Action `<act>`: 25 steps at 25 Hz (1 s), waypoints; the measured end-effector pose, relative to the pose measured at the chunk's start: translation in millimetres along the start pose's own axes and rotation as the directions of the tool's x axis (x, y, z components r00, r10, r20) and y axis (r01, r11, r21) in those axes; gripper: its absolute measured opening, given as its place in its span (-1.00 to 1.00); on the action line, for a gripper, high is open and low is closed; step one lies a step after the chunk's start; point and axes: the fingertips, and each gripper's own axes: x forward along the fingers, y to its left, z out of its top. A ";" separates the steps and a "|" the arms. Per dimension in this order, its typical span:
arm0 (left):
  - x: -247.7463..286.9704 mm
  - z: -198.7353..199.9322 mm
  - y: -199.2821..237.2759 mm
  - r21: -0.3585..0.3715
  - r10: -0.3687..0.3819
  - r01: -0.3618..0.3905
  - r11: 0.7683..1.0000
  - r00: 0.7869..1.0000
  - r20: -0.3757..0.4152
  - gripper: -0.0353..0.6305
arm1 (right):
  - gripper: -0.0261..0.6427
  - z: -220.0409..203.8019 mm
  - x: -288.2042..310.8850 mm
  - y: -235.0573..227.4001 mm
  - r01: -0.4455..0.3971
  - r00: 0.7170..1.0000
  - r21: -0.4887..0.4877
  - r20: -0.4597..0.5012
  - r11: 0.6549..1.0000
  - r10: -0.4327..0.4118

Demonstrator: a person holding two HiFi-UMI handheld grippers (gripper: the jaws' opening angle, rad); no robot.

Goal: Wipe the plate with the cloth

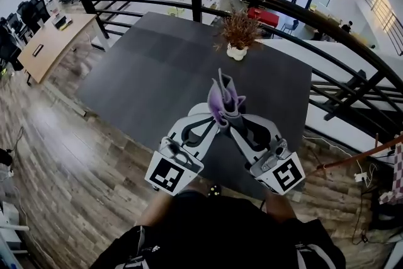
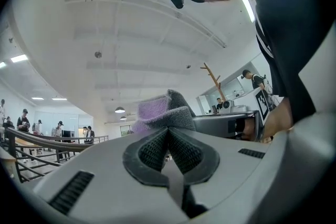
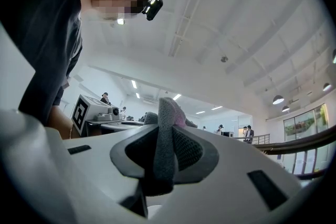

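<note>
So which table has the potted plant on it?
The dark grey table in the middle carries the plant; the light wooden desk at left doesn't.

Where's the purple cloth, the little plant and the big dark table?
cloth (image 1: 219, 103), head view, on its purple fold.
plant (image 1: 240, 28), head view, on its brownish leaves.
table (image 1: 151, 72), head view, on a bare part of its dark top.

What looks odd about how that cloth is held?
Both the left tongs and right tongs pinch one bunched cloth, sticking up above the table; no plate is in sight, only a potted plant.
</note>
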 end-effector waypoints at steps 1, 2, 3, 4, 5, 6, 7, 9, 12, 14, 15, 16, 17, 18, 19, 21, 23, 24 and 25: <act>1.4 -0.5 2.6 0.001 -0.007 0.007 1.000 1.000 0.001 -0.89 | -0.70 0.4 2.4 -1.1 0.004 1.000 0.000 0.002 1.000 -0.004; 2.8 -0.9 5.2 0.000 -0.014 0.014 1.000 1.000 0.001 -0.89 | -0.70 0.9 4.6 -2.3 0.009 1.000 -0.002 0.002 1.000 -0.009; 4.1 -1.0 7.7 -0.006 -0.020 0.020 1.000 1.000 0.000 -0.89 | -0.70 1.2 6.9 -3.7 0.015 1.000 -0.003 0.000 1.000 -0.015; 5.3 -0.7 10.6 -0.015 -0.025 0.025 1.000 1.000 0.001 -0.89 | -0.70 1.3 9.3 -5.2 0.023 1.000 -0.005 -0.004 1.000 -0.023; 6.7 0.5 14.1 -0.023 -0.030 0.030 0.999 1.000 0.003 -0.89 | -0.70 1.6 12.4 -7.1 0.031 0.999 -0.005 -0.009 1.000 -0.031; 8.0 2.4 17.9 -0.024 -0.038 0.038 0.999 0.999 0.007 -0.89 | -0.70 2.2 15.9 -9.0 0.039 0.999 -0.004 -0.012 0.999 -0.039; 9.3 4.5 21.4 -0.014 -0.048 0.048 0.999 0.999 0.011 -0.89 | -0.70 2.9 19.3 -10.8 0.046 0.999 -0.003 -0.013 0.999 -0.046; 11.9 6.8 25.5 0.023 -0.074 0.074 0.997 0.997 0.012 -0.89 | -0.70 3.3 23.2 -13.8 0.059 0.998 -0.002 -0.015 0.998 -0.059; 16.0 7.2 29.3 0.013 -0.091 0.091 0.996 0.996 0.015 -0.89 | -0.70 3.4 26.0 -17.9 0.080 0.997 -0.003 -0.019 0.997 -0.080; 16.0 6.8 31.6 -0.015 -0.097 0.098 0.995 0.995 0.020 -0.89 | -0.70 3.2 28.2 -17.3 0.090 0.996 -0.002 -0.023 0.996 -0.090; 16.1 6.0 31.9 -0.018 -0.102 0.102 0.995 0.995 0.020 -0.89 | -0.70 2.5 28.6 -17.0 0.093 0.995 -0.003 -0.027 0.996 -0.093; 17.0 5.4 31.7 -0.010 -0.108 0.108 0.994 0.994 0.022 -0.89 | -0.70 1.6 28.5 -17.4 0.096 0.995 -0.003 -0.031 0.995 -0.096; 18.6 5.3 31.4 0.004 -0.115 0.115 0.993 0.993 0.025 -0.89 | -0.70 0.7 28.0 -18.6 0.099 0.994 -0.004 -0.036 0.995 -0.099; 20.6 5.2 31.2 0.013 -0.120 0.119 0.993 0.992 0.029 -0.89 | -0.70 0.0 27.6 -20.2 0.103 0.994 -0.006 -0.041 0.995 -0.103; 22.4 4.5 31.2 0.011 -0.123 0.123 0.992 0.992 0.030 -0.89 | -0.70 -0.8 27.2 -21.7 0.108 0.993 -0.009 -0.047 0.994 -0.108; 24.6 2.7 31.0 0.003 -0.134 0.134 0.991 0.991 0.030 -0.89 | -0.70 -2.7 26.5 -23.7 0.117 0.991 -0.014 -0.055 0.993 -0.118; 24.8 -0.8 30.6 -0.019 -0.144 0.145 0.989 0.989 0.027 -0.89 | -0.70 -6.6 25.3 -24.3 0.125 0.990 -0.015 -0.065 0.992 -0.126; 24.8 -3.3 30.9 -0.038 -0.146 0.147 0.988 0.989 0.024 -0.89 | -0.70 -8.8 25.1 -25.0 0.128 0.989 -0.016 -0.071 0.992 -0.129; 25.0 -5.7 31.7 -0.052 -0.149 0.150 0.987 0.989 0.022 -0.89 | -0.70 -10.8 25.2 -26.2 0.133 0.988 -0.018 -0.076 0.991 -0.134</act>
